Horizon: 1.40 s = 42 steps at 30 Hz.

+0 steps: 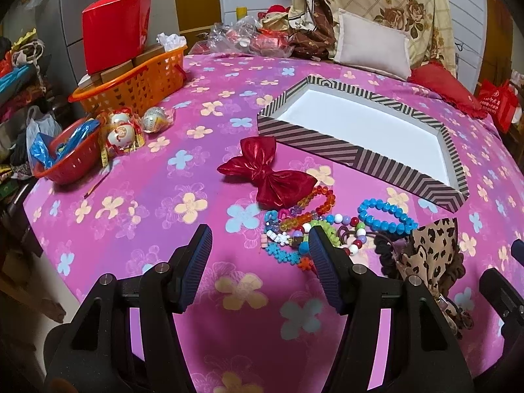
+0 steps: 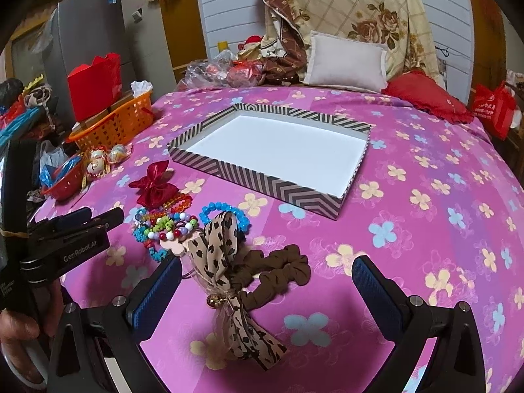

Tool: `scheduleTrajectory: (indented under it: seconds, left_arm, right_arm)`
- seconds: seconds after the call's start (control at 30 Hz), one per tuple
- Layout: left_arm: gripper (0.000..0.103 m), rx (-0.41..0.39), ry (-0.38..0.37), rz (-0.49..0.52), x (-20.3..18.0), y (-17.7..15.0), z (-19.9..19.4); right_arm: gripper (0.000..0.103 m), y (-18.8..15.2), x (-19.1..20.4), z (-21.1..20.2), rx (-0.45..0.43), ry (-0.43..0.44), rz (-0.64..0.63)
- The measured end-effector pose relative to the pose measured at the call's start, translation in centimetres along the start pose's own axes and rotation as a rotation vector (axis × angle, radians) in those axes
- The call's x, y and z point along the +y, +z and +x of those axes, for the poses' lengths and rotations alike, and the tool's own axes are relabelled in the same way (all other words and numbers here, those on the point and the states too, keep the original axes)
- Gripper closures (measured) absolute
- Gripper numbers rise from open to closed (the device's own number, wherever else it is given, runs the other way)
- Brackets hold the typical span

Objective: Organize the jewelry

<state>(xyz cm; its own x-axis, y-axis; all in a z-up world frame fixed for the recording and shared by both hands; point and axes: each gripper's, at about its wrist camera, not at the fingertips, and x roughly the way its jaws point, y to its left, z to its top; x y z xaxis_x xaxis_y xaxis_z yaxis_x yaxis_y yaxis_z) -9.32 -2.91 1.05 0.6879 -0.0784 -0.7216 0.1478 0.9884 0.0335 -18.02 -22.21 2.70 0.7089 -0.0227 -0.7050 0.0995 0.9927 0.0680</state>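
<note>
Two grippers, fingers apart, empty: left gripper (image 1: pixel 260 249), right gripper (image 2: pixel 267 275) | leopard-print bow scrunchie (image 2: pixel 229 281) lengthwise toward striped box (image 2: pixel 262 177) | bead bracelets (image 1: pixel 301 229) heaped beside

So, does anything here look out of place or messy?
Yes. The bracelets, red bow and leopard scrunchie lie in a tangled heap on the bedspread, while the striped box beside them is empty.

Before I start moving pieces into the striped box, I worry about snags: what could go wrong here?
1. The bead bracelets lie heaped and overlapping, so lifting one may drag others along.
2. The leopard-print bow lies over the brown scrunchie; the open right gripper could grab both.
3. The striped box rests on soft bedding and might shift.
</note>
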Motion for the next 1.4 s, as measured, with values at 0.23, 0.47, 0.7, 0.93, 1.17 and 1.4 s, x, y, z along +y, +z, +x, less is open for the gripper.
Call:
scheduleTrajectory:
  seconds: [0.23, 0.47, 0.7, 0.93, 1.17, 1.4]
  left_arm:
    - [0.042, -0.001, 0.004, 0.000, 0.0, 0.0, 0.0]
    - [0.042, 0.006, 0.004, -0.001, -0.1, -0.1, 0.1]
    - [0.042, 0.009, 0.005, -0.006, -0.1, -0.2, 0.3]
    - [0.042, 0.011, 0.005, -0.008, -0.1, -0.3, 0.4]
    - [0.042, 0.021, 0.009, -0.025, 0.4, -0.4, 0.8]
    - [0.042, 0.030, 0.006, -0.028, 0.5, -0.4, 0.8]
  right_arm:
    - [0.000, -0.1, 0.2, 0.1, 0.006, 0.008, -0.007]
    - [0.000, -0.3, 0.2, 0.3, -0.021, 0.005, -0.013]
    - [0.000, -0.5, 0.1, 0.4, -0.017, 0.002, -0.016]
    - [0.000, -0.5, 0.0, 0.4, -0.024, 0.004, -0.014]
    - [0.000, -0.7, -0.7, 0.5, -0.002, 0.011, -0.006]
    - [0.000, -1.0, -0.4, 0.7, 0.018, 0.014, -0.031]
